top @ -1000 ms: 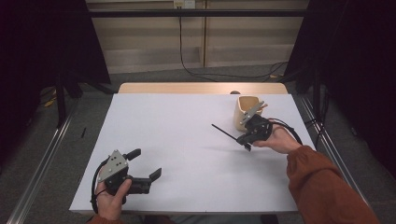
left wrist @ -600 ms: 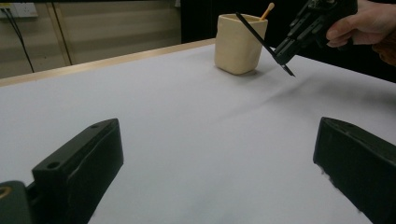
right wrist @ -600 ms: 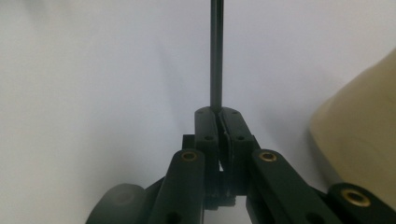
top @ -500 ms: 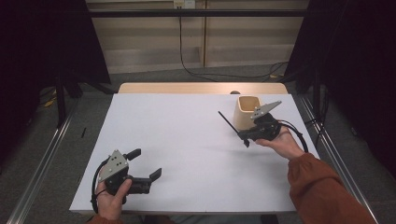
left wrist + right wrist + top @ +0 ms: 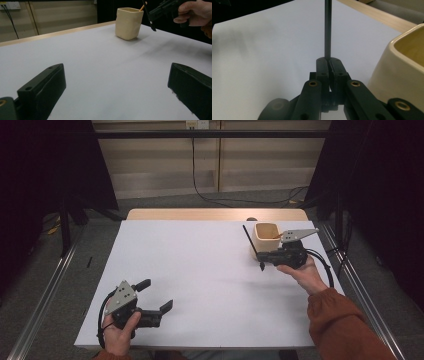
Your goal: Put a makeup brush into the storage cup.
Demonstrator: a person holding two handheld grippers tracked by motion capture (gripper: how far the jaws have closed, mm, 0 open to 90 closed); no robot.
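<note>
A cream square cup point(image 5: 265, 238) stands on the white table top point(image 5: 200, 265) at the far right, with an orange-brown pencil point(image 5: 274, 236) leaning inside it. My right gripper point(image 5: 261, 256) hovers just in front of the cup, shut on a thin black stick point(image 5: 248, 240) that points away and to the left. The right gripper view has the jaws point(image 5: 328, 62) pinched on the stick point(image 5: 327, 27), with the cup point(image 5: 402, 67) close at the right. My left gripper point(image 5: 155, 295) rests open at the near left, nothing between its fingers point(image 5: 45, 87).
A strip of bare wood point(image 5: 215, 214) runs along the table's far edge. Metal rails point(image 5: 45, 295) flank the table on the floor, and cables point(image 5: 210, 197) lie behind it. The left gripper view looks across the table to the cup point(image 5: 128, 23) and the right gripper point(image 5: 162, 8).
My right gripper has carried the black stick toward the far right, up beside the cup, and the stick has swung to point more away. The left gripper has stayed put.
</note>
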